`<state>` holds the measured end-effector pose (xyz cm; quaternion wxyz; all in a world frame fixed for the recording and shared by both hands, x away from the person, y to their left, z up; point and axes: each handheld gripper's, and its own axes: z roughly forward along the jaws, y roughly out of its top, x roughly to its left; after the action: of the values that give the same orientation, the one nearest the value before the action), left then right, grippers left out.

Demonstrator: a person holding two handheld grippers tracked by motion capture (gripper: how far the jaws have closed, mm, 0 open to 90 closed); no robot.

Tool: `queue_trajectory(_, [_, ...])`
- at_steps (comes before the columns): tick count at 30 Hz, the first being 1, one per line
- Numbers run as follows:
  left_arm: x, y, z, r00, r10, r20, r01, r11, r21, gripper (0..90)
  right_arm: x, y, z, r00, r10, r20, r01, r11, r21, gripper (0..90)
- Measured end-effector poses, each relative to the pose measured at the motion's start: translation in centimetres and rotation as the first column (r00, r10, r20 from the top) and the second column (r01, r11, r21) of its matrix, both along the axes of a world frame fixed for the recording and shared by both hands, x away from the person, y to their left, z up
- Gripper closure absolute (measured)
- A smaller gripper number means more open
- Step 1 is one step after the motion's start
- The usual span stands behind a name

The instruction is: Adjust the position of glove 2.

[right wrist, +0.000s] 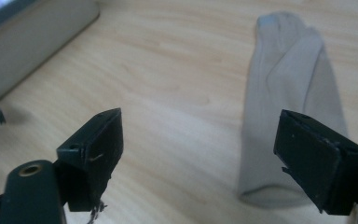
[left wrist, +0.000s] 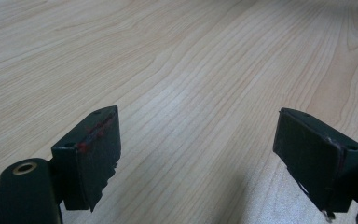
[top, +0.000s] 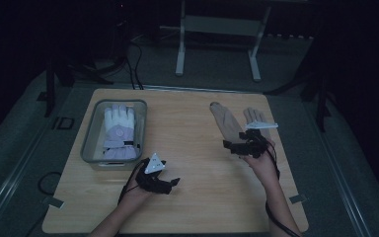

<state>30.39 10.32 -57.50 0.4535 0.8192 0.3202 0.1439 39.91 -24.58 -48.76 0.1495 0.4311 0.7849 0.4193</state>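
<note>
A beige sock (top: 226,120) (right wrist: 292,93) lies flat on the right part of the wooden table (top: 187,118), with a second beige sock (top: 253,115) beside it to the right. My right gripper (top: 230,145) (right wrist: 198,156) hovers at the near end of the first sock, jaws wide apart and nothing between them; in the right gripper view the sock lies past the right jaw. My left gripper (top: 174,182) (left wrist: 198,156) sits low over bare wood (left wrist: 191,56) near the table's front, open and empty.
A grey bin (top: 93,132) (right wrist: 32,42) stands at the table's left with a white and lavender glove (top: 119,129) inside it. Beyond the far edge are table legs (top: 180,49) and cables on a dark floor.
</note>
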Motion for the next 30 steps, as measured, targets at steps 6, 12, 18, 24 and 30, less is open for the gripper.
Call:
queue_trajectory(6, [0.0, -0.1, 0.0, 1.0, -0.007, 0.001, 0.007, 1.0, 0.007, 15.5, 1.6, -0.4, 0.5, 0.9983, -0.039, 0.044, 0.041, 0.998, -0.041, 26.3])
queue_trajectory(12, [0.1, -0.1, 0.0, 0.9999, -0.012, -0.011, 0.012, 0.9999, 0.01, 15.5, 4.0, -0.9, 0.3, 0.9955, -0.082, 0.048, 0.085, 0.995, -0.055, 28.7])
queue_trajectory(18, [0.0, 0.0, 0.0, 1.0, -0.003, -0.002, 0.003, 1.0, -0.003, 15.5, 6.2, -1.0, -0.4, 0.9941, -0.102, 0.036, 0.105, 0.991, -0.082, 32.5])
queue_trajectory(24, [0.1, -0.1, 0.0, 0.9999, -0.011, -0.009, 0.011, 0.9999, 0.0, 15.5, 8.4, -0.6, -1.2, 0.9944, -0.104, 0.022, 0.106, 0.985, -0.138, 36.3])
queue_trajectory(30, [0.1, 0.1, 0.0, 0.9999, -0.011, -0.012, 0.011, 0.9999, -0.009, 15.5, 10.2, -0.2, -2.6, 0.9946, -0.103, 0.001, 0.102, 0.981, -0.164, 41.2])
